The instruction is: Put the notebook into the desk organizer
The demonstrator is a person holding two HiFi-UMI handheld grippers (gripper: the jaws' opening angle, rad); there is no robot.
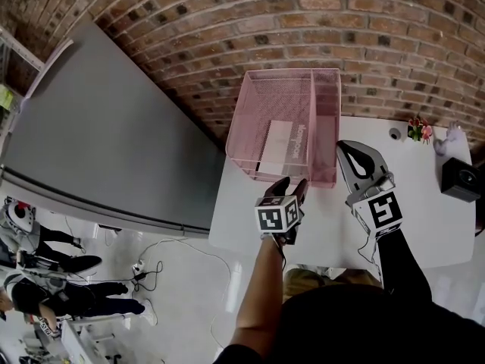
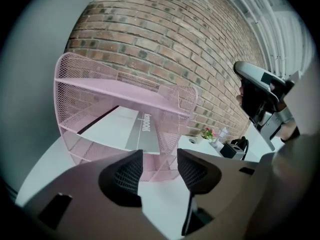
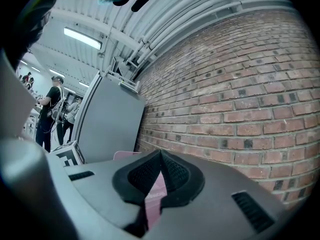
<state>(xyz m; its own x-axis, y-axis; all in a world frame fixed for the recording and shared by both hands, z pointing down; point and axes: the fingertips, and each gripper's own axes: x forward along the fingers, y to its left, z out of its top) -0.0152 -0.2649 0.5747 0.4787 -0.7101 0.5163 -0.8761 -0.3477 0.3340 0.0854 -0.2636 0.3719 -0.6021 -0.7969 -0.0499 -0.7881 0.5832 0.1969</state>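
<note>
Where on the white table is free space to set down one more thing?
Bare table lies between the pink organizer and the black box, and along the near edge. The far right corner is crowded by a small plant and that box. The organizer's wide compartment holds the notebook.

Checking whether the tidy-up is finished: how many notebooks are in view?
1. The white-and-grey notebook lies inside the wider compartment of the pink wire-mesh desk organizer on the white table; the mesh walls might hide another.
</note>
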